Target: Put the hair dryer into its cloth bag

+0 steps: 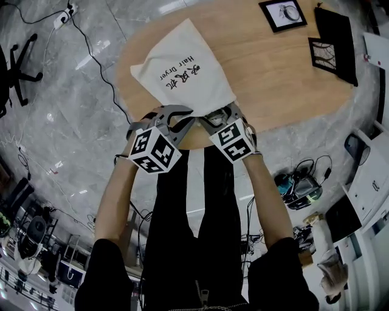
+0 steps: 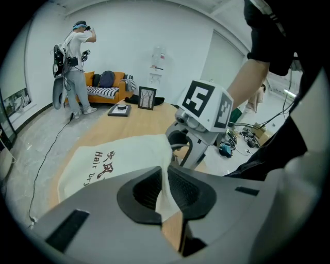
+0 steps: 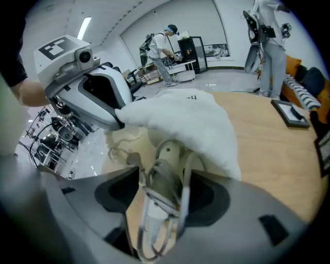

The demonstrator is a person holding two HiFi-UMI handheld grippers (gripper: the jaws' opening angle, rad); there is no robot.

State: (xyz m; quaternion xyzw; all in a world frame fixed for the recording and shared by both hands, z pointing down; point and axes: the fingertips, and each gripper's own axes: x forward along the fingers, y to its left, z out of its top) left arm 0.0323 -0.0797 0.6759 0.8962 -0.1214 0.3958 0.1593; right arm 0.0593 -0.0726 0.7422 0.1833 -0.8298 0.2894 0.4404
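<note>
A white cloth bag [image 1: 182, 67] printed "Hair Dryer" lies on the round wooden table [image 1: 292, 79], its mouth toward the near edge. My left gripper [image 1: 175, 115] is shut on the bag's edge cloth [image 2: 166, 170] and holds the mouth up. In the right gripper view the white hair dryer [image 3: 169, 153], its grey cord [image 3: 160, 206] looped round the handle, pokes into the bag's mouth [image 3: 191, 118]. My right gripper [image 3: 162, 180] stands wide, its pads on either side of that handle and cord bundle. Both grippers sit side by side [image 1: 220, 118] at the table's near edge.
Two framed pictures [image 1: 282, 13] [image 1: 331, 42] lie at the table's far right. A power strip with cable [image 1: 64, 18] and a chair base [image 1: 18, 67] are on the marble floor to the left. A person [image 2: 77, 67] stands by an orange sofa [image 2: 105, 85].
</note>
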